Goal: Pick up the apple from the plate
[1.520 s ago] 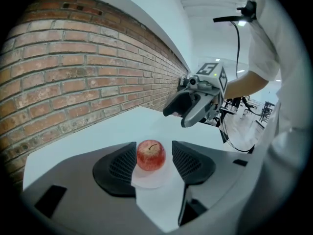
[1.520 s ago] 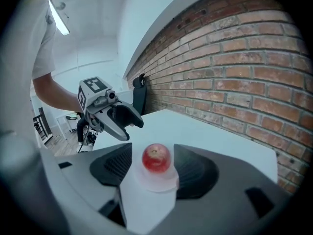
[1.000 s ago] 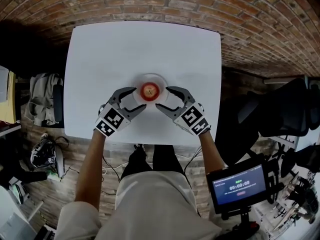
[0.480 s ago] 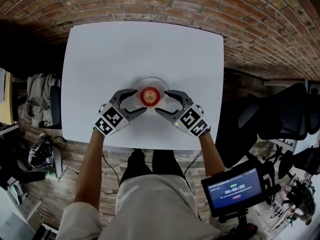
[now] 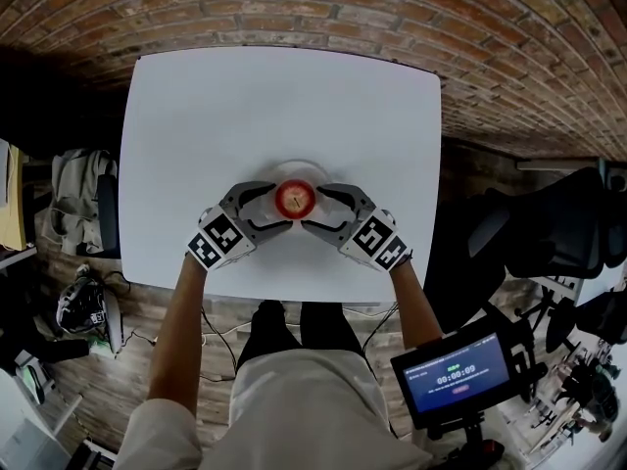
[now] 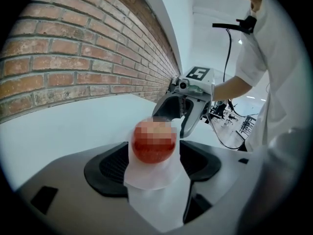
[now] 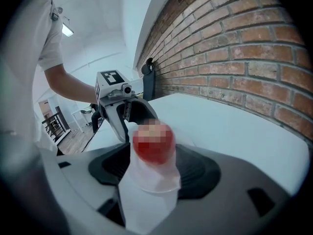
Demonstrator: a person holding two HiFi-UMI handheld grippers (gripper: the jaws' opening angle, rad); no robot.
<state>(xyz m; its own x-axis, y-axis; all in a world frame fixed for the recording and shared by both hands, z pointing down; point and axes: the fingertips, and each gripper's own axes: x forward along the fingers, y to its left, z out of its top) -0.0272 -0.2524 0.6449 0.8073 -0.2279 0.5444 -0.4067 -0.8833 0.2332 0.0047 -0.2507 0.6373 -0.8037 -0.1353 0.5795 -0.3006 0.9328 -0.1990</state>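
A red apple (image 5: 295, 199) sits on a small white plate (image 5: 294, 169) in the near middle of the white table (image 5: 225, 96). My left gripper (image 5: 275, 207) reaches in from the left, its jaws opening, with the apple (image 6: 154, 141) just off their tips and no pad touching it. My right gripper (image 5: 315, 209) mirrors it from the right, open, and the apple (image 7: 153, 143) stands just ahead of its jaws, untouched. Each gripper view shows the other gripper behind the apple: the right gripper (image 6: 185, 104) and the left gripper (image 7: 120, 104).
A brick wall (image 5: 323, 8) runs beyond the table's far edge. A black chair (image 5: 549, 223) and a screen on a stand (image 5: 456, 375) are at the right. Bags and gear (image 5: 78, 204) lie on the floor at the left.
Both grippers have sunk and closed in on the apple from either side; their tips now flank it at the plate.
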